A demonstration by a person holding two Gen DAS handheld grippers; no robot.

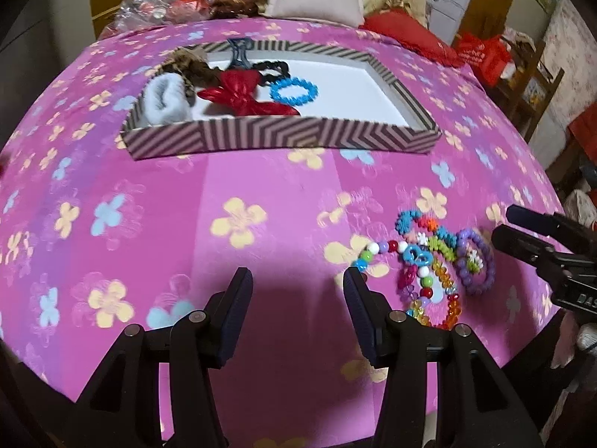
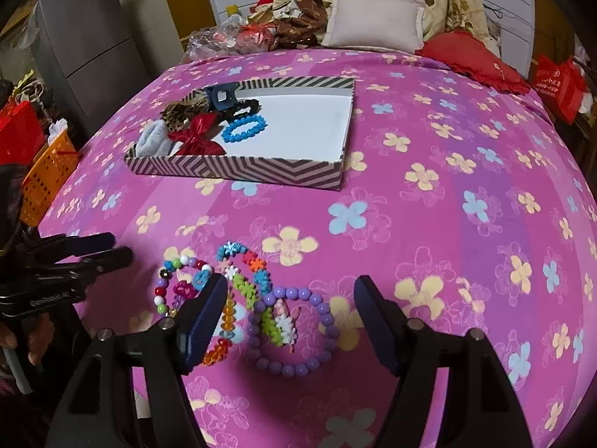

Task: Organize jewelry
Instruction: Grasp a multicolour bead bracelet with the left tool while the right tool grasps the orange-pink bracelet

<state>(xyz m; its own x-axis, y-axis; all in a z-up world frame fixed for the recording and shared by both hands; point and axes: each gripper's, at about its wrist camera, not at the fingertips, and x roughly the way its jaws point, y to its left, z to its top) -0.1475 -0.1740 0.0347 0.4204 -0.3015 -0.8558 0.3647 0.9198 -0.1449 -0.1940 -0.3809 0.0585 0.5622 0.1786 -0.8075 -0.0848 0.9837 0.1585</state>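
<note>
Pink flowered bedspread [image 2: 429, 119] fills my views; upper left on it sits the striped box [image 2: 238, 171] holding a blue bracelet [image 2: 244, 127] and red bow [image 2: 196, 134]. My right gripper [image 2: 291, 317], jaws apart, hovers over the bead pile [image 2: 261, 298] lower centre; my left gripper [image 1: 294, 310], jaws apart, holds nothing

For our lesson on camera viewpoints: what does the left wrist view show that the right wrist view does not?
Only the left wrist view: a wooden chair at the far right. Only the right wrist view: a grey fridge and an orange basket. Both show the striped box with hair accessories and the loose bracelets on the pink bedspread.
</note>
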